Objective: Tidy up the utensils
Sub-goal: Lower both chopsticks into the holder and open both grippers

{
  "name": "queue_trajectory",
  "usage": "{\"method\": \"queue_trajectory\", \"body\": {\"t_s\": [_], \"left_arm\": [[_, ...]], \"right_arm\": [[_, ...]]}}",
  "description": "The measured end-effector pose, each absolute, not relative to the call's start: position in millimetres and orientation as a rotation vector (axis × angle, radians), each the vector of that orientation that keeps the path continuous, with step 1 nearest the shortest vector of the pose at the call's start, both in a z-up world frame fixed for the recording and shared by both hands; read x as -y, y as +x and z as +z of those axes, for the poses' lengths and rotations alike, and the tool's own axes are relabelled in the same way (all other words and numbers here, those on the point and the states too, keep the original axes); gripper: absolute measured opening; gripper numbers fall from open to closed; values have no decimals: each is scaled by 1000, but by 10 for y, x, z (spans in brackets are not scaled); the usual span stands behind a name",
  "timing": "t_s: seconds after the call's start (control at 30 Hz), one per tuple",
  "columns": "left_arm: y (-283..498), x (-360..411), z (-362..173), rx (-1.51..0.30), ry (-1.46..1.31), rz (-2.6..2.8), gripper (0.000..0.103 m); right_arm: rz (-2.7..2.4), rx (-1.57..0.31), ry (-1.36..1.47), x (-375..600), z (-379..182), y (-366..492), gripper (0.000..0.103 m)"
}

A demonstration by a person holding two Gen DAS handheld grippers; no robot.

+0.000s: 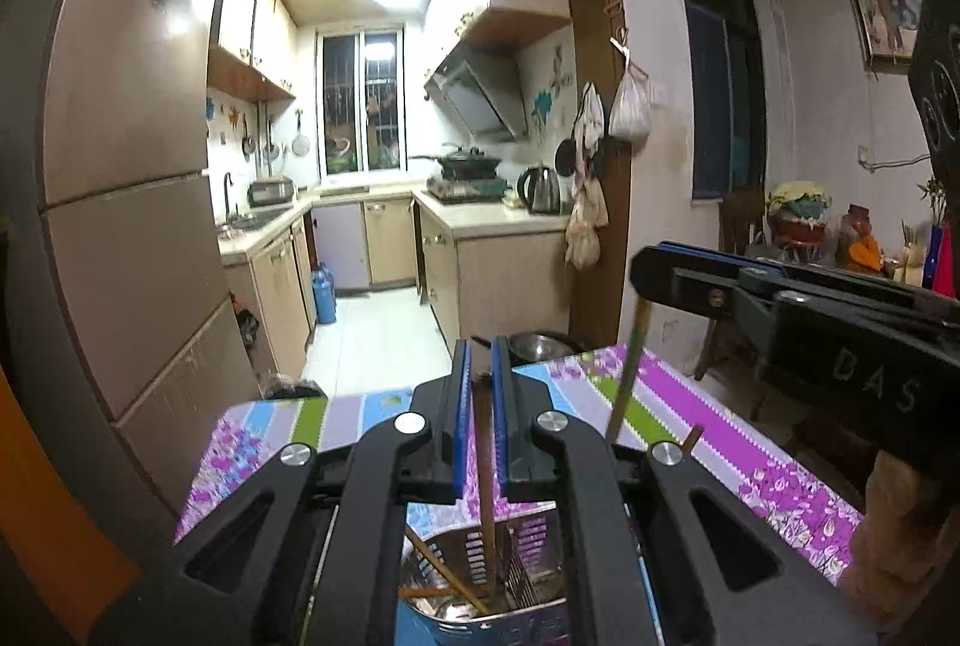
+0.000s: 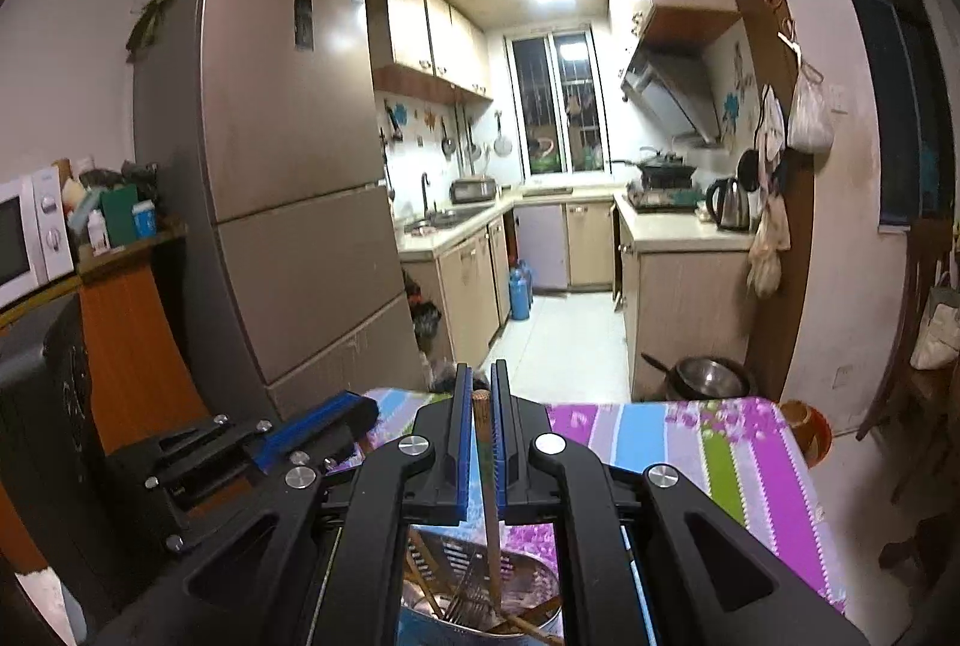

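My left gripper (image 1: 481, 376) is shut on a brown chopstick (image 1: 485, 472) that runs down into the perforated metal utensil holder (image 1: 528, 544) below it. My right gripper (image 2: 480, 394) is shut on a pale chopstick (image 2: 491, 514) whose lower end reaches into the same holder (image 2: 534, 586). The holder contains several other chopsticks (image 1: 444, 568) and a fork (image 2: 465, 595). In the left wrist view the right gripper (image 1: 654, 262) shows at the right with its chopstick (image 1: 630, 364) hanging down. In the right wrist view the left gripper (image 2: 336, 418) shows at the left.
The holder stands on a table with a striped floral cloth (image 1: 720, 430) (image 2: 720, 454). A tall fridge (image 2: 288, 202) stands to the left, a microwave (image 2: 30, 238) beside it. A metal pot (image 2: 714, 376) sits beyond the table's far edge. Chairs (image 2: 924, 322) stand at the right.
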State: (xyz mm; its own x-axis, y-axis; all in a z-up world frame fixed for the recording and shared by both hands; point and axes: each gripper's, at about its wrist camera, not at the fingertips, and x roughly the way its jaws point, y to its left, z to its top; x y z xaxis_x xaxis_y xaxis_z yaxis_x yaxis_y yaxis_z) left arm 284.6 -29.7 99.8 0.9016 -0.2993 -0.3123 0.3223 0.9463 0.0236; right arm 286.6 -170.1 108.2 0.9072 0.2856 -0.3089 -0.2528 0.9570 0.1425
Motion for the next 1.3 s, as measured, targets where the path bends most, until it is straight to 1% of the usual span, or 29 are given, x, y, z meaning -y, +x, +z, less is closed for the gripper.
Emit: {"method": "queue_trajectory", "body": {"t_s": [0.13,0.2,0.57,0.8,0.87,0.93,1.13,1.3], "left_arm": [[2987,261,834,-395,46,-313,6],[2993,215,820,-402,40,-308,6],[2777,-23,1095,-326,-4,-263,6],[2395,-83,1313,-269,13,-242,6],[2325,-91,1349,-265,16,-228,12],[2259,-88,1374,-264,27,-212,13],[2125,-63,1403,-260,41,-196,13],[2104,-95,1387,-256,42,-194,13]], "right_arm": [[280,-390,97,1619,917,2967,7],[272,-406,98,1622,878,2988,7],[252,-374,103,1751,1006,2747,8],[247,-325,86,1864,1255,2385,8],[244,-316,88,1907,1338,2300,8],[241,-318,83,1941,1365,2263,8],[226,-335,62,1899,1311,2331,7],[228,-365,54,1755,1217,2595,8]]}}
